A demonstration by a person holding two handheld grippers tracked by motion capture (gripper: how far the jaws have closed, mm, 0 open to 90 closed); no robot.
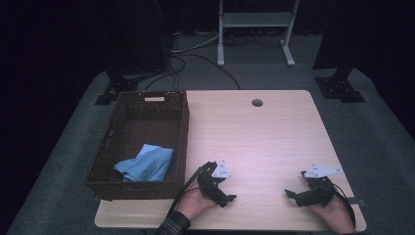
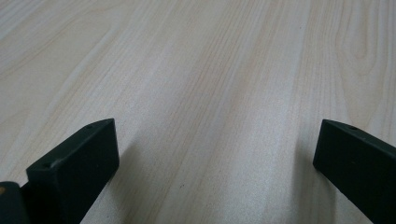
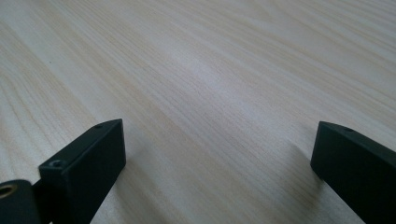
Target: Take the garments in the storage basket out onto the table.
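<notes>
Blue crumpled cloth [image 1: 147, 163] lies inside the dark brown woven wicker basket [image 1: 182, 128], against its near right corner, on the left part of the pale wood-grain table [image 1: 264, 137]. Left gripper [image 1: 222, 188] rests low near the front edge, just right of the basket's near corner, jaws wide apart with nothing between them; the left gripper view shows bare table between the jaws. Right gripper [image 1: 293, 195] sits well apart to the right, near the front right corner, jaws likewise spread and empty. Judgement: the cloth looks settled in the basket, with both tools parked. Any further reach to the cloth should rise over the basket's right wall, not sweep into it. Open room: the whole middle and far table, out to the round cable hole [image 1: 257, 103]. Front edge is close under both hands.
</notes>
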